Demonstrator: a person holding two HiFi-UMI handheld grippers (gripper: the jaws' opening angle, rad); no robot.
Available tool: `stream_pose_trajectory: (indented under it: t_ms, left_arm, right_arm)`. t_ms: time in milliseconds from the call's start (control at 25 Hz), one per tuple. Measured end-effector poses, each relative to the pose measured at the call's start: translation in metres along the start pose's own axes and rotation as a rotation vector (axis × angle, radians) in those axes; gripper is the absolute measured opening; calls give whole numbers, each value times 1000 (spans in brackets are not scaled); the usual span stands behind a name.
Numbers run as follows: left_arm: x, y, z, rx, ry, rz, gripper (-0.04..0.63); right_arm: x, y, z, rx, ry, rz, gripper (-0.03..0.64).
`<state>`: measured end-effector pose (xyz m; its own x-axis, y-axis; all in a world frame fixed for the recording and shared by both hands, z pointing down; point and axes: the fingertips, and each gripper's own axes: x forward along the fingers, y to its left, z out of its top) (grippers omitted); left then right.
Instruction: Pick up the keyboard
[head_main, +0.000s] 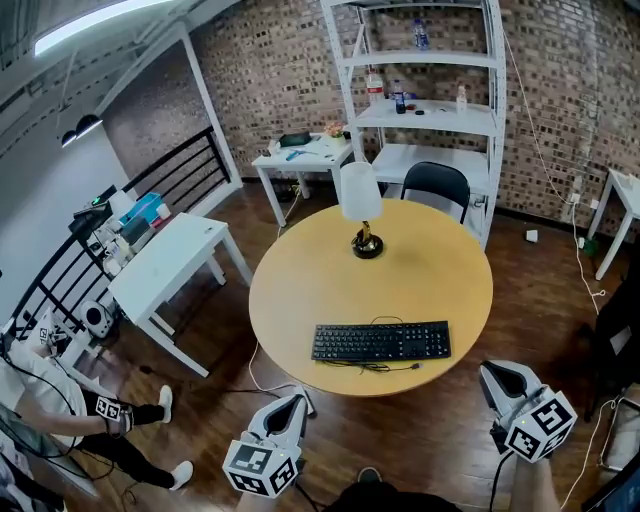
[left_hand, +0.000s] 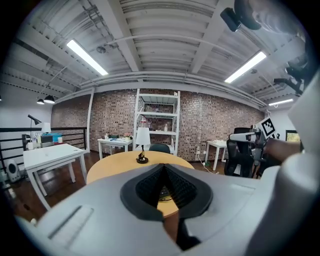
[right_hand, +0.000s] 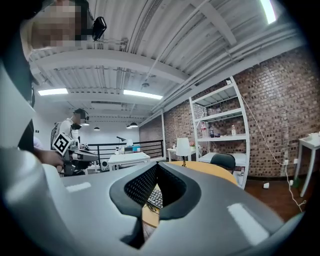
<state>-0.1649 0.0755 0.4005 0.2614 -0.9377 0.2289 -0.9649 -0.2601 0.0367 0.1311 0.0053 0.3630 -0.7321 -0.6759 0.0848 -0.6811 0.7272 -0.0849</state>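
A brick wall (head_main: 270, 70) backs a white shelf unit (head_main: 430, 118). A round yellow bench (head_main: 420, 270) stands on the dark wood floor (head_main: 545, 310), with a white desk (head_main: 165, 262) beside it and a strip light (head_main: 95, 22) overhead.

The right claw (right_hand: 156, 169) has its jaws together, holding nothing. Through the gap beneath them the keyboard (right_hand: 155, 199) lies on the round desk (right_hand: 201, 167), with a lamp (right_hand: 183, 146) standing farther back.

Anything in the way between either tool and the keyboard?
Nothing solid. The left tool and right tool hang off the round yellow table's near edge; only the black keyboard's own thin cable lies loose along its near side. The white-shaded lamp stands behind it.
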Motion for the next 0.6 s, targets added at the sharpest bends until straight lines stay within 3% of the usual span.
stream_pose_trajectory:
  t_ms: [360,600]
  left_arm:
    - [32,45,-6,20,31,-43,9]
    - [50,75,-10,-8,25,-76,9]
  right_arm:
    - [52,-12,-3,-5,10,-56,2]
    - [84,-11,-3,-9,21,-84,2]
